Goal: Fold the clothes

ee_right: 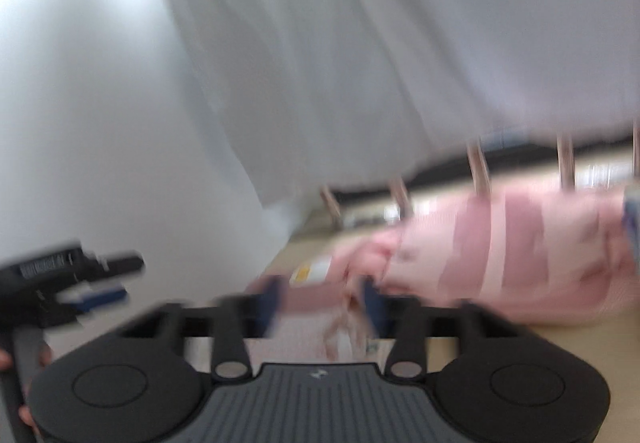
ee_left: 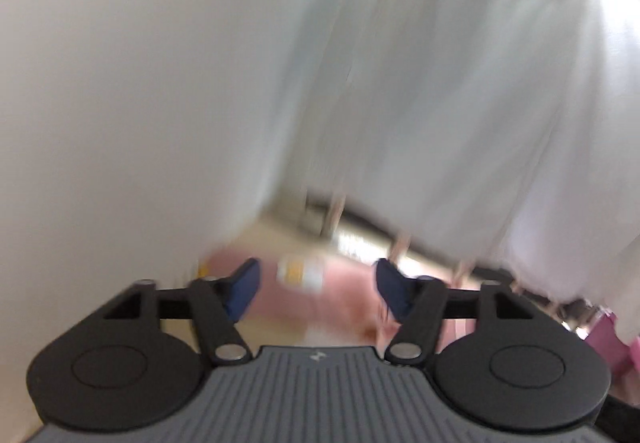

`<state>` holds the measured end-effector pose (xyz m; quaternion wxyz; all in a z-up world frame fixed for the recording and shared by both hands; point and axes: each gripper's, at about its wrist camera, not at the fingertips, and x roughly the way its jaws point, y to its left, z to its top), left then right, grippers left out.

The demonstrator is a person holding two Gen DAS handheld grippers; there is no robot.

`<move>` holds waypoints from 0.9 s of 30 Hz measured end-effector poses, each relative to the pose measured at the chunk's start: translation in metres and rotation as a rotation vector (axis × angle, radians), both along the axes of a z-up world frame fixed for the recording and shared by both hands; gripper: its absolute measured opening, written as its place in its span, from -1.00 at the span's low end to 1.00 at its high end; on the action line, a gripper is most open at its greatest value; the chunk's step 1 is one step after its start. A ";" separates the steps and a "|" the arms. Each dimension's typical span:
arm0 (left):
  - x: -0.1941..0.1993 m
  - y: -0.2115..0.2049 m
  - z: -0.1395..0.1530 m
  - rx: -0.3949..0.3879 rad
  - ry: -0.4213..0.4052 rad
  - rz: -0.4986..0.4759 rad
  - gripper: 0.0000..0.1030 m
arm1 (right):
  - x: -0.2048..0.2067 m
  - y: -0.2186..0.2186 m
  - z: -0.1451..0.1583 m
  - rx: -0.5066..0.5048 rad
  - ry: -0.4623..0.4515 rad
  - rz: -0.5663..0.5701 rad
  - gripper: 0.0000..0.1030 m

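Observation:
Both views are motion-blurred. A pink striped garment [ee_right: 520, 259] lies in a heap on a pale wooden surface [ee_right: 460, 343], with a white and yellow tag [ee_right: 312, 269]. My right gripper [ee_right: 320, 303] is open, its blue pads just above the garment's near edge, nothing between them. My left gripper [ee_left: 316, 293] is open and empty above pink cloth [ee_left: 320, 307] with the same tag [ee_left: 300, 271]. The left gripper also shows at the left of the right wrist view [ee_right: 80, 283].
A white curtain [ee_right: 360, 63] hangs behind the surface and fills most of both views [ee_left: 440, 83]. A white wall [ee_left: 120, 83] stands at the left. Thin pinkish rods [ee_right: 478, 167] rise behind the garment. Something magenta [ee_left: 612, 339] sits at the far right.

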<state>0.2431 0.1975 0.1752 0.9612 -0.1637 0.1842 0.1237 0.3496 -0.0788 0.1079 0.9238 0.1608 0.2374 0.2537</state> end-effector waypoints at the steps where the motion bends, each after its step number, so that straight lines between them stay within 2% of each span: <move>1: 0.003 -0.007 -0.012 0.003 0.015 -0.010 -0.61 | -0.003 0.008 0.000 -0.019 -0.031 -0.001 -0.95; 2: 0.006 -0.015 -0.026 0.013 0.024 -0.020 -0.75 | -0.006 0.016 -0.004 -0.030 -0.053 -0.004 -0.91; 4: 0.008 -0.028 -0.059 0.073 0.018 -0.039 -0.74 | -0.006 0.035 -0.019 -0.068 -0.074 -0.005 -0.92; 6: 0.011 -0.036 -0.090 0.138 0.051 -0.037 -0.74 | -0.003 0.052 -0.038 -0.126 -0.068 -0.018 -0.92; 8: 0.017 -0.031 -0.113 0.115 0.076 -0.046 -0.74 | 0.005 0.062 -0.059 -0.170 -0.051 -0.043 -0.92; 11: 0.013 -0.017 -0.122 0.017 0.052 -0.067 -0.71 | 0.014 0.058 -0.079 -0.128 -0.024 -0.049 -0.95; 13: 0.008 -0.008 -0.112 -0.032 0.022 -0.113 -0.62 | 0.012 0.053 -0.079 -0.095 -0.034 -0.051 -0.93; 14: 0.005 -0.006 -0.104 -0.032 -0.015 -0.128 -0.53 | 0.008 0.051 -0.074 -0.085 -0.054 -0.053 -0.85; 16: 0.003 -0.005 -0.094 -0.012 -0.064 -0.127 -0.49 | -0.001 0.051 -0.063 -0.064 -0.115 -0.059 -0.82; 20: 0.021 0.004 -0.115 -0.081 -0.008 -0.137 -0.49 | 0.004 0.068 -0.058 -0.104 -0.136 -0.065 -0.82; 22: 0.029 0.005 -0.126 -0.071 0.040 -0.118 -0.52 | 0.015 0.074 -0.072 -0.135 -0.076 -0.095 -0.84; 24: 0.028 0.006 -0.129 -0.066 0.040 -0.125 -0.52 | 0.017 0.070 -0.081 -0.113 -0.062 -0.132 -0.90; 26: 0.027 0.012 -0.131 -0.097 0.035 -0.126 -0.51 | 0.018 0.063 -0.078 -0.106 -0.071 -0.175 -0.89; 27: 0.026 0.015 -0.131 -0.118 0.020 -0.129 -0.50 | 0.017 0.060 -0.074 -0.108 -0.077 -0.211 -0.77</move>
